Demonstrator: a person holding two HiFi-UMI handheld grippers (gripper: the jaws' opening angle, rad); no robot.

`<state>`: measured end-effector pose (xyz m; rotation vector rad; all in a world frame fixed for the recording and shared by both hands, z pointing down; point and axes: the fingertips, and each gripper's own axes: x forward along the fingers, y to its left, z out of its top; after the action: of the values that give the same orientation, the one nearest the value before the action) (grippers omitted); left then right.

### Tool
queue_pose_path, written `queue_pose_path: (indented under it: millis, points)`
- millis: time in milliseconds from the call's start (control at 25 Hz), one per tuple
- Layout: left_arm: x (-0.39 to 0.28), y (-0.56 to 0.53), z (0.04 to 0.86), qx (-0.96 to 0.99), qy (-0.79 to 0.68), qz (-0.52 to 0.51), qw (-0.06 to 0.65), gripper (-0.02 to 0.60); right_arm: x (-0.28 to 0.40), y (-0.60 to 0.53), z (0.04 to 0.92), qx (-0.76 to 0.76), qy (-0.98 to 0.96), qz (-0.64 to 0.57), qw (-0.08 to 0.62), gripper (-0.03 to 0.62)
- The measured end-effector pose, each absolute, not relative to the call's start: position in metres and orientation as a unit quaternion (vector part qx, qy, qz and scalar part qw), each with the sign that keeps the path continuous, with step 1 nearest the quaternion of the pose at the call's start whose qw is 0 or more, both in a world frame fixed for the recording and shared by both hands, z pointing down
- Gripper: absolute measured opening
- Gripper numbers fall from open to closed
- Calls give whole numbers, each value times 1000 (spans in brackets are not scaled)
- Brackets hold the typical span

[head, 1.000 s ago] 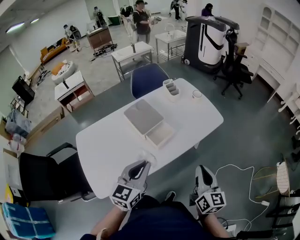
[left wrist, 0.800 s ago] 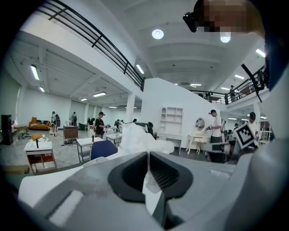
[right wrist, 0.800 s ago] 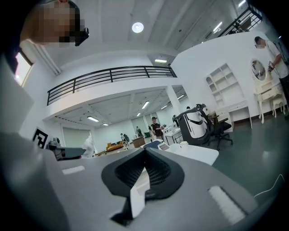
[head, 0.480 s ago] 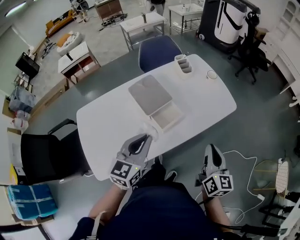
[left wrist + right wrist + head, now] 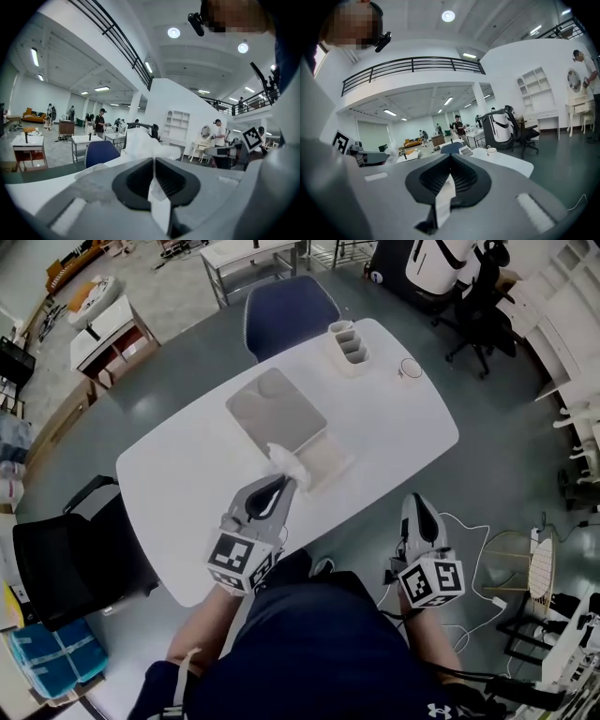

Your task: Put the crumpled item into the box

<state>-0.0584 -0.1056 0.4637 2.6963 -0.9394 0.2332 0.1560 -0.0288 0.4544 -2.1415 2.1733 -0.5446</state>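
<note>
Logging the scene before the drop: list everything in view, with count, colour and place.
table: one, white, centre.
box: one, grey lid open, mid-table.
crumpled item: one, white, by the box's near edge, in the left gripper's jaws.
compartment holder: one, white, table's far end.
cup: one, white, table's far right.
blue chair: one, beyond the table.
black chair: one, left of the table.
left gripper: grey, shut on the crumpled item.
right gripper: grey, shut, empty, off the table's near right edge.
</note>
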Motion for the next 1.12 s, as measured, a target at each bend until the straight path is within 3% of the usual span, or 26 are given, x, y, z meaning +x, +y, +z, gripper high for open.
queue_pose_path:
  millis: [520, 1120]
  points:
    - [-23, -135, 555, 924, -266, 178, 209, 18, 141, -74, 481, -670, 715, -199, -10, 2]
    - [20, -161, 671, 869, -277, 317, 261, 18, 189, -87, 503, -650, 722, -239, 4, 2]
